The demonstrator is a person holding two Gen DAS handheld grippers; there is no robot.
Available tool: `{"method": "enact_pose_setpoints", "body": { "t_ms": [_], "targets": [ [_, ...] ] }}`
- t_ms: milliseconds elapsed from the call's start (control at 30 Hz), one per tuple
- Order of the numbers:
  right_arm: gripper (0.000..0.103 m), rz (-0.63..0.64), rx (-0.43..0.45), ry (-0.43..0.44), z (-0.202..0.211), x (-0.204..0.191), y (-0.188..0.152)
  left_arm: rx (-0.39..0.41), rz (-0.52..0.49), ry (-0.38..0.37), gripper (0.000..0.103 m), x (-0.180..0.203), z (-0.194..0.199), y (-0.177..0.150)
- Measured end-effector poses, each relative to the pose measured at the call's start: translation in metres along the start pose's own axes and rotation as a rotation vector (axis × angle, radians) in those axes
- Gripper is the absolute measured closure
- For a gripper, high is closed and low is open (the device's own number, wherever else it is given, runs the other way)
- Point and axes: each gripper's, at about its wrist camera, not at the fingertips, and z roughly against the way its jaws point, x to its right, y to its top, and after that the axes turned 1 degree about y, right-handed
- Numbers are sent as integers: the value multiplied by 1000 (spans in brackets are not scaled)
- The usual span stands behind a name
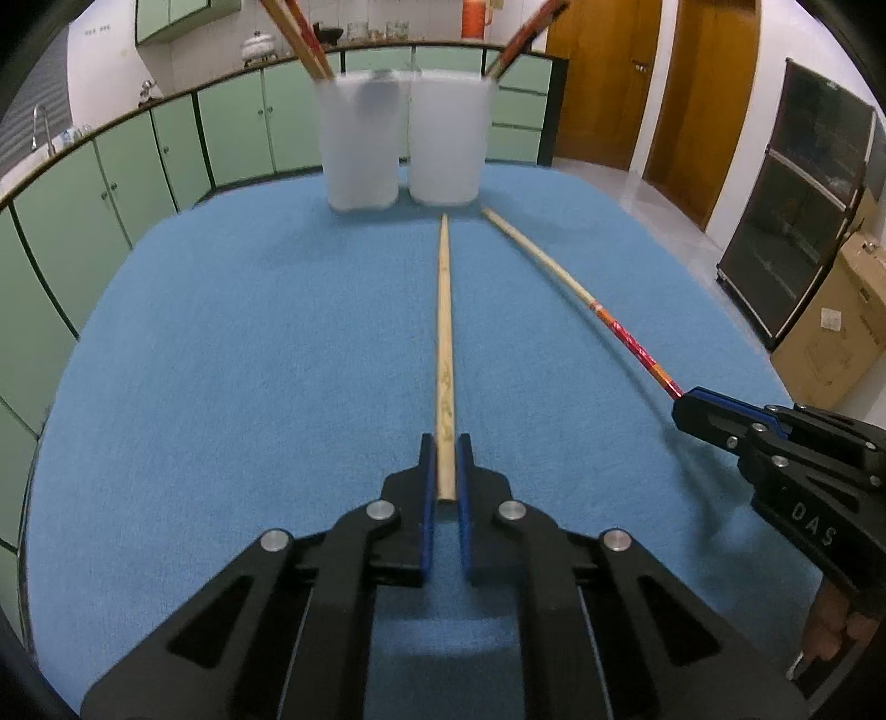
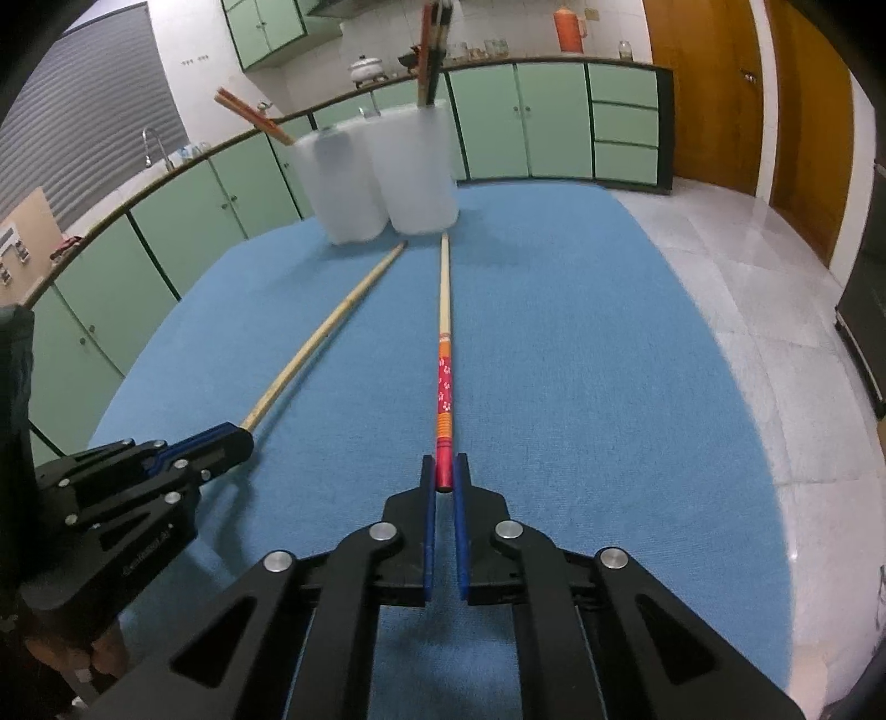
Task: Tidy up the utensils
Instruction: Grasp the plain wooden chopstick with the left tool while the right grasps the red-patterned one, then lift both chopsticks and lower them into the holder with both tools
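Two chopsticks lie on the blue-covered tabletop, and I have one clamped in each gripper. My left gripper is clenched on the near end of the plain wooden chopstick, its blue pads pressed to both sides of the stick, which runs straight toward twelve o'clock in the left wrist view. My right gripper is clenched on the red butt of the painted chopstick, whose handle carries orange bands and a red flowered section before it turns to bare wood. In the right wrist view that stick also points to twelve o'clock, with the plain one at about ten o'clock beside it.

Both far tips end just short of two frosted white cups that stand touching, side by side, at the far edge of the tabletop. The left cup holds two reddish chopsticks leaning toward eleven o'clock. The right cup holds more dark-handled chopsticks; I cannot count them for certain.

From the left wrist view my right gripper enters at four o'clock, with fingers of the hand showing beneath it.

Beyond the tabletop run green cabinets and two wooden doors.
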Motion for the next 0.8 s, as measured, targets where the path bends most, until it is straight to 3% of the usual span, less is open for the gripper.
{"method": "enact_pose_setpoints", "body": {
  "t_ms": [500, 800],
  "targets": [
    [97, 105, 266, -3, 101, -8, 78, 283, -40, 22, 97, -1, 107, 72],
    [97, 141, 318, 81, 117, -14, 125, 380, -13, -37, 97, -9, 134, 114]
  ]
}}
